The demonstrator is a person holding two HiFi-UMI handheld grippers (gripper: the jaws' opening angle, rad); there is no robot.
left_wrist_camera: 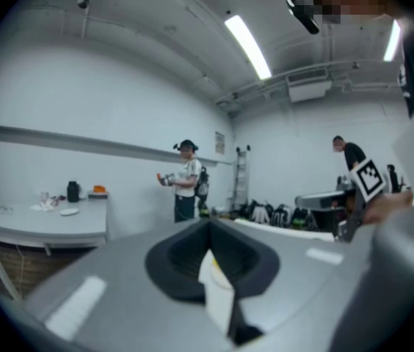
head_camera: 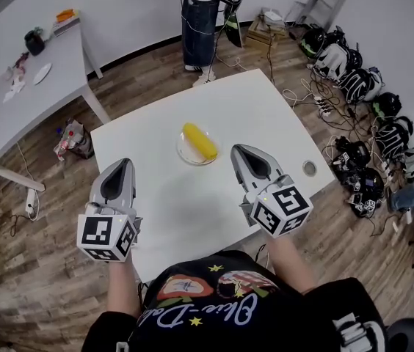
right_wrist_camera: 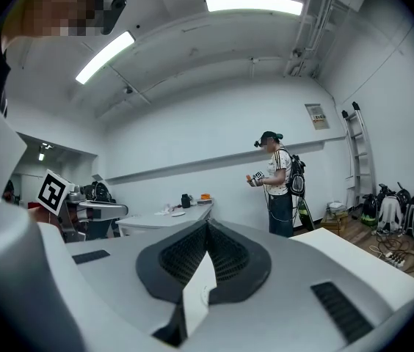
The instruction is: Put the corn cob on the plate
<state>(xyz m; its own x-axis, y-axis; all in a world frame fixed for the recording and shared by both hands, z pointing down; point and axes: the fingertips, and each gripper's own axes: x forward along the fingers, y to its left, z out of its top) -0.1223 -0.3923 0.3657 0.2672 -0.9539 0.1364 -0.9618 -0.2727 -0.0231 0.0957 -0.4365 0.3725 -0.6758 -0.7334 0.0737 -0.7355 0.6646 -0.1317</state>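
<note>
A yellow corn cob (head_camera: 200, 141) lies on a small white plate (head_camera: 186, 155) near the middle of the white table (head_camera: 192, 211) in the head view. My left gripper (head_camera: 124, 166) hovers at the plate's near left, jaws together with nothing between them. My right gripper (head_camera: 238, 152) is just right of the plate, apart from it, shut and empty. Both grippers point level over the table. In the left gripper view the left gripper (left_wrist_camera: 208, 229) has its jaws closed, with only a sliver of plate seen through them. The right gripper (right_wrist_camera: 205, 235) looks the same in its own view.
A person (head_camera: 198, 13) stands beyond the table's far edge. A grey side table (head_camera: 38, 94) with small items is at the far left. Backpacks and cables (head_camera: 354, 86) crowd the floor on the right. A small round fitting (head_camera: 309, 169) sits in the table's right side.
</note>
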